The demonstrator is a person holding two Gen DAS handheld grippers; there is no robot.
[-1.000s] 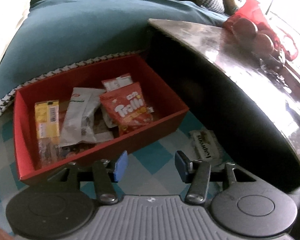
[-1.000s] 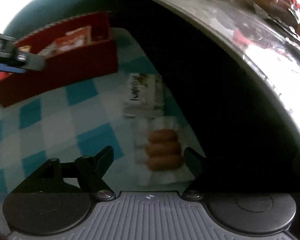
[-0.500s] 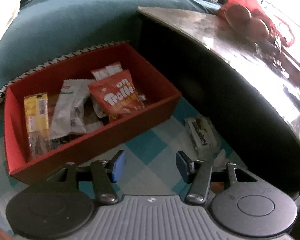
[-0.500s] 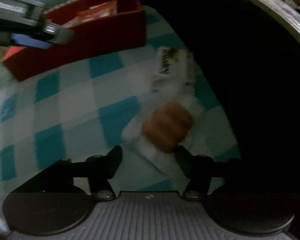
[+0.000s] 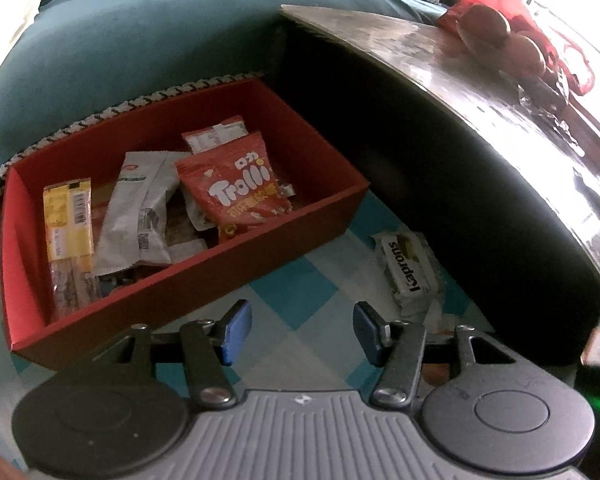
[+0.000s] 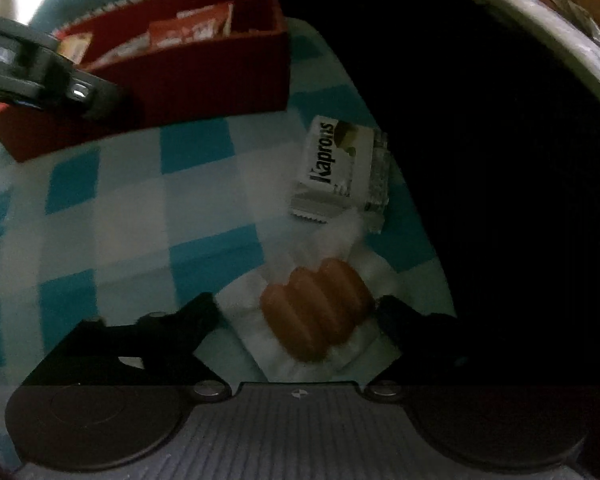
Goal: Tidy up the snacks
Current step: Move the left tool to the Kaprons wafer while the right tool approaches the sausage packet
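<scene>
A blue-and-white checked cloth covers the floor. Behind it rises a teal cushion. To the cloth's right stands a dark counter with a glossy top.

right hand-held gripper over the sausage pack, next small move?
Probably close on it. The right hand-held gripper has its jaws opening, with the clear sausage pack lying between them on the checkered cloth, seemingly not yet pinched. Once gripped, it can go to the red box.
</scene>
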